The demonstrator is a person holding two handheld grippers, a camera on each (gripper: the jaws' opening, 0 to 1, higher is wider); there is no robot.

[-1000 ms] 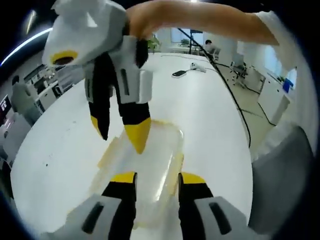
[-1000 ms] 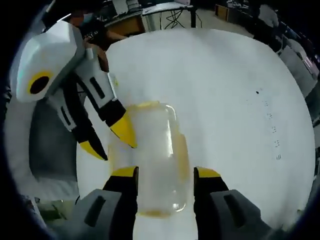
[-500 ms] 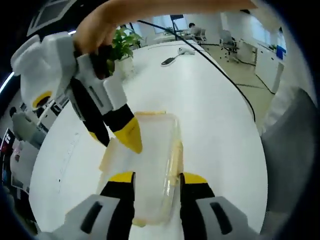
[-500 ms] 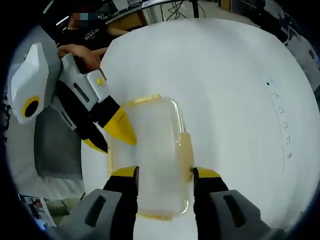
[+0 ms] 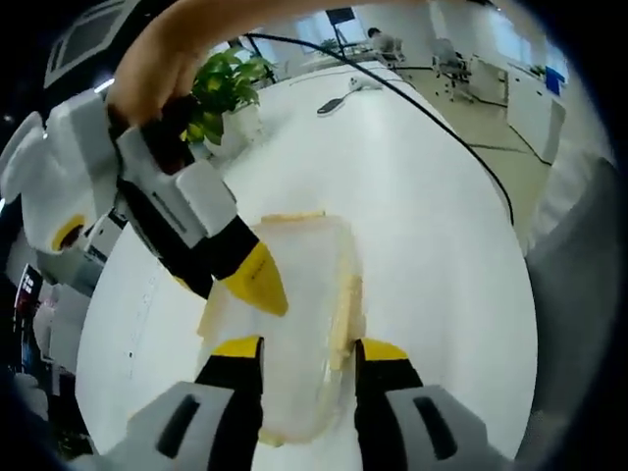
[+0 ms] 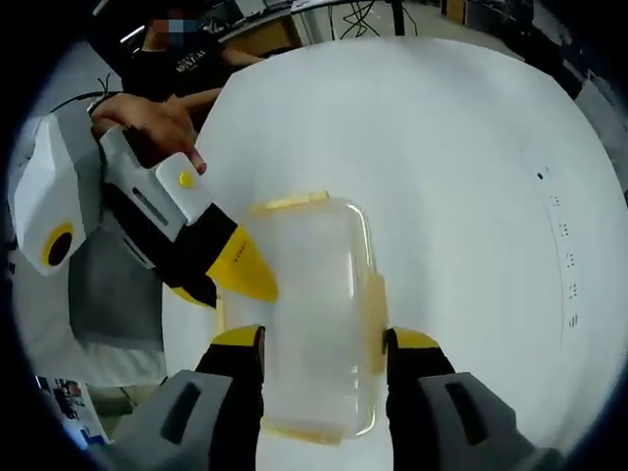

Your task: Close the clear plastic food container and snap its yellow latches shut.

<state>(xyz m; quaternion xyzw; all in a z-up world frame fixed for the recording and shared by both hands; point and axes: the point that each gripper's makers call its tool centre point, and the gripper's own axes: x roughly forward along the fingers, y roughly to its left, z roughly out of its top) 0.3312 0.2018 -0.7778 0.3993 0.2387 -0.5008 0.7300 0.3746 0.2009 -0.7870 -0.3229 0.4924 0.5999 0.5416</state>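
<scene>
The clear rectangular plastic food container [image 6: 314, 314] with yellow latches [image 6: 375, 309], resting on the white worktop [image 6: 471, 196] between the spread jaws of the right gripper [image 6: 324, 343], appears light, thin-walled and slippery, so press at the latches; the left gripper [image 5: 299, 348] is also released.

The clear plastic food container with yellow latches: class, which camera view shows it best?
The right gripper view: the clear plastic food container lies squarely outlined on the white table. The left gripper view shows it foreshortened, partly behind the right gripper.
</scene>
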